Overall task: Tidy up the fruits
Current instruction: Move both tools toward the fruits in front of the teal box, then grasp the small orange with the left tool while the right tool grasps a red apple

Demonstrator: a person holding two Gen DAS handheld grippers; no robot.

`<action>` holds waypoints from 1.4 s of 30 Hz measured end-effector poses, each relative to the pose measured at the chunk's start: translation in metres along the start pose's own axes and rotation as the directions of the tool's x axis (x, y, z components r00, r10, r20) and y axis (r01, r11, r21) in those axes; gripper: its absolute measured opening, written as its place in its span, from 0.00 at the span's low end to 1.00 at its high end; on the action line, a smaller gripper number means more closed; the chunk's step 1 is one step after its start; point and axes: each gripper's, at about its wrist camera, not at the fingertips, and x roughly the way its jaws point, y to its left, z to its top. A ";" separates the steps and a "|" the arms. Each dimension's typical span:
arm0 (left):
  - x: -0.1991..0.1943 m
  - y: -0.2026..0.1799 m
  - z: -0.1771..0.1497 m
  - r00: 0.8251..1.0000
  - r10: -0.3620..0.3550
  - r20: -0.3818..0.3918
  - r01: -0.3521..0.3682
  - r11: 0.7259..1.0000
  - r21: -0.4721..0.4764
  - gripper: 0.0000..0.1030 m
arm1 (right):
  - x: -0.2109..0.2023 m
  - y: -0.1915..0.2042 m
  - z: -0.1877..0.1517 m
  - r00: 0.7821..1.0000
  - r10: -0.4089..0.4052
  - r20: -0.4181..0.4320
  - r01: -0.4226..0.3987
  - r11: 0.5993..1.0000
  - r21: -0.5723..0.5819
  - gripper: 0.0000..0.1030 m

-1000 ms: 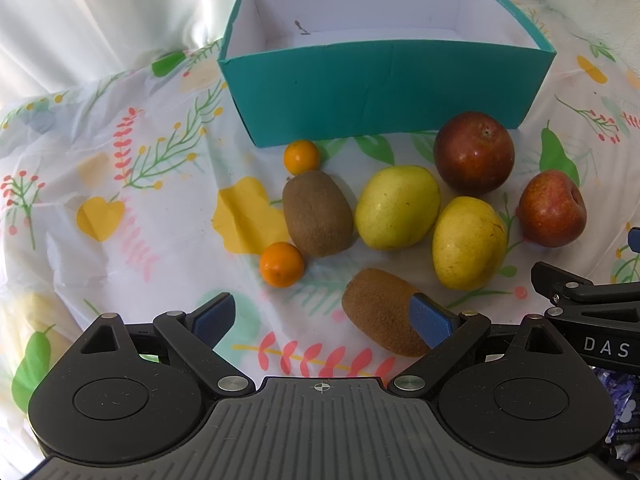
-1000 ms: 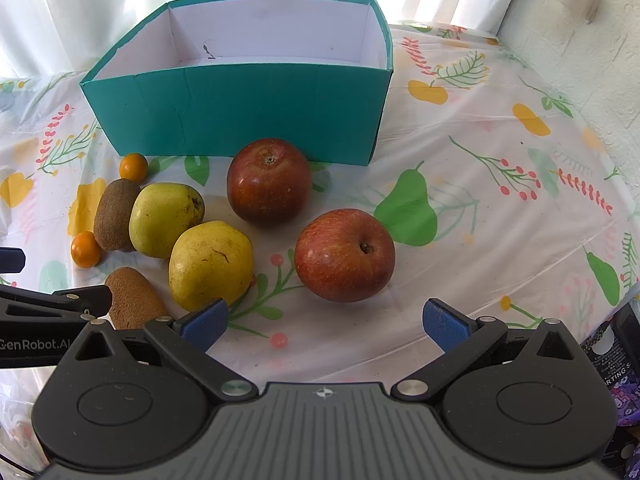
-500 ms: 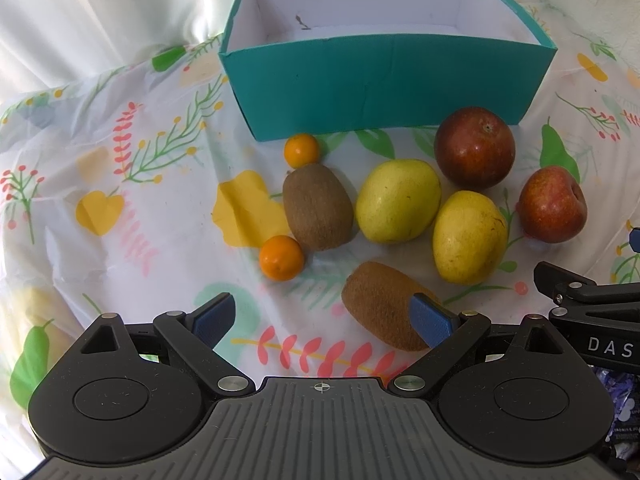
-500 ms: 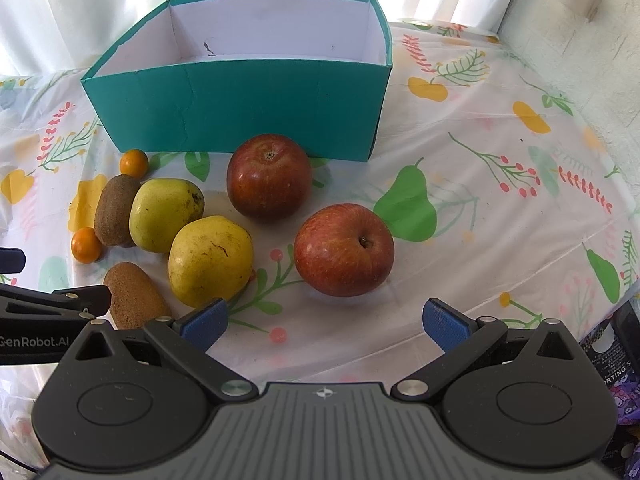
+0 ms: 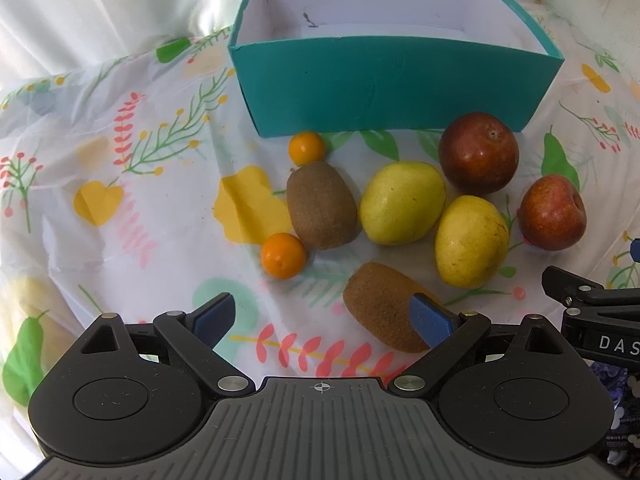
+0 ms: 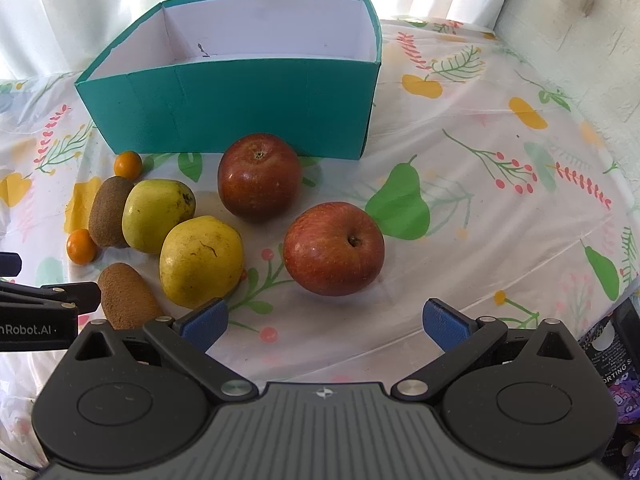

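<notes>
An empty teal box (image 5: pixel 392 92) (image 6: pixel 236 104) with a white inside stands at the back of the table. In front of it lie two red apples (image 6: pixel 334 248) (image 6: pixel 259 176), two yellow pears (image 6: pixel 201 261) (image 6: pixel 158 216), two kiwis (image 5: pixel 321 205) (image 5: pixel 384 306) and two small oranges (image 5: pixel 283 255) (image 5: pixel 306 147). My left gripper (image 5: pixel 324 316) is open and empty, its right finger over the near kiwi. My right gripper (image 6: pixel 324 318) is open and empty, just short of the nearer red apple.
A white tablecloth (image 6: pixel 500 208) printed with fruit and leaves covers the table. White curtains (image 5: pixel 100 8) hang behind. A wall (image 6: pixel 580 20) stands at the right. The other gripper shows at each view's side edge (image 5: pixel 596 312) (image 6: pixel 36 312).
Both grippers have moved slightly forward toward the fruit, so the fruit and box sit a little higher in view. Both stay open. No fruit has moved.
</notes>
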 end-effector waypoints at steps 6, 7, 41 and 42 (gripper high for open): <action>0.003 0.000 0.001 1.000 -0.002 -0.014 0.002 1.000 -0.006 0.94 | 0.002 0.000 0.001 1.000 0.007 0.003 -0.007 1.000 -0.012 1.00; 0.003 0.000 0.002 1.000 -0.002 -0.015 0.001 1.000 -0.006 0.94 | 0.002 0.000 0.000 1.000 0.010 0.007 -0.010 1.000 -0.016 1.00; 0.022 0.017 0.007 0.997 -0.006 0.079 0.010 0.998 -0.056 0.94 | 0.017 -0.017 -0.011 0.978 0.141 0.152 -0.127 0.987 -0.098 1.00; 0.026 0.019 0.008 0.999 -0.001 0.050 0.004 0.998 -0.063 0.94 | 0.019 -0.017 -0.010 0.979 0.139 0.149 -0.126 0.987 -0.096 1.00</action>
